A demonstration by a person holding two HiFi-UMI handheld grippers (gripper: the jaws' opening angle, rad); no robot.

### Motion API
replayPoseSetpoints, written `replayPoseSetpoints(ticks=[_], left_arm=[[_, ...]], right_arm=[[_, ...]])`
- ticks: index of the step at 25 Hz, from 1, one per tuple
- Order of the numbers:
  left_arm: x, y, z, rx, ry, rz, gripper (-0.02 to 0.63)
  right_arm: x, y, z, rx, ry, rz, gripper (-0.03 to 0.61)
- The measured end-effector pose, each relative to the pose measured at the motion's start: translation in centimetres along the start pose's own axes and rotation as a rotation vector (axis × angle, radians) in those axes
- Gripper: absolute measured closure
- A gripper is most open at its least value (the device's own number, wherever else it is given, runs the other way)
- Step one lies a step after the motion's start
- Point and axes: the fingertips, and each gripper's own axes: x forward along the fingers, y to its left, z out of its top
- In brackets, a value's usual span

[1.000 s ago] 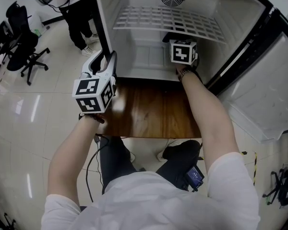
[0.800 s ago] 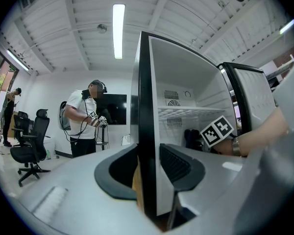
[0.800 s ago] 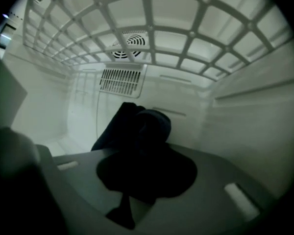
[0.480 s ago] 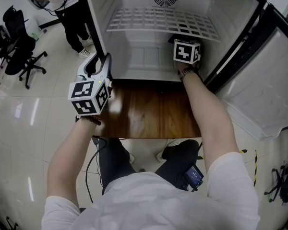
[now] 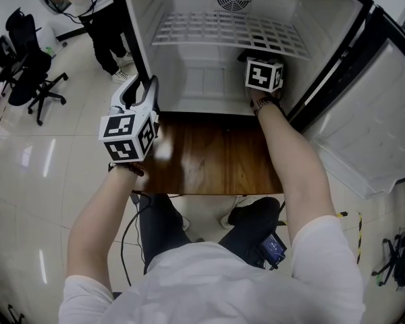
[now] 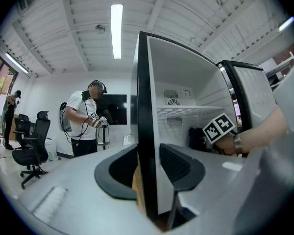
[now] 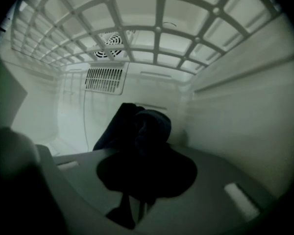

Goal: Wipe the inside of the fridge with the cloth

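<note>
With the right gripper (image 7: 139, 173) pinching the dark cloth (image 7: 139, 124) deep in the fridge (image 5: 189, 79), under the shelf (image 7: 157, 31) and near the right wall (image 7: 245, 106), press the wad flat against that wall and sweep in overlapping strokes, back to front. Grip hard to avoid shedding the cloth. Steady the fridge with the left gripper (image 6: 149, 168), clamped on the left wall's edge (image 6: 143, 97). Avoid snagging the shelf.
</note>
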Motion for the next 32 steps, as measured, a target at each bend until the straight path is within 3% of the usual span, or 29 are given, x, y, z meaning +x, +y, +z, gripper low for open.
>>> replayPoseSetpoints(ticks=[6, 10, 14, 20, 29, 32], left_arm=[[-1.9, -0.4, 0.4, 0.02, -0.019, 0.046, 0.499], [-3.3, -2.3, 1.2, 0.02, -0.058, 0.011, 0.499], [-2.9, -5.8, 1.2, 0.025, -0.061, -0.086, 0.491], [0.9, -12.0, 1.4, -0.01, -0.005, -0.267, 0.401], [6.4, -18.7, 1.6, -0.127, 0.099, -0.54, 0.326], [7.3, -19.7, 2.0, -0.21, 0.104, -0.625, 0.311]], right_arm=[[-1.3, 0.0, 0.3, 0.0, -0.017, 0.02, 0.503], [-2.4, 0.1, 0.4, -0.004, -0.026, 0.038, 0.503], [-3.9, 0.4, 0.2, -0.01, -0.03, 0.056, 0.503], [-6.3, 1.1, -0.6, -0.007, -0.029, 0.103, 0.503], [-11.3, 2.2, 0.9, -0.005, -0.122, 0.233, 0.503], [-13.0, 2.8, 0.9, 0.0, -0.142, 0.296, 0.503]])
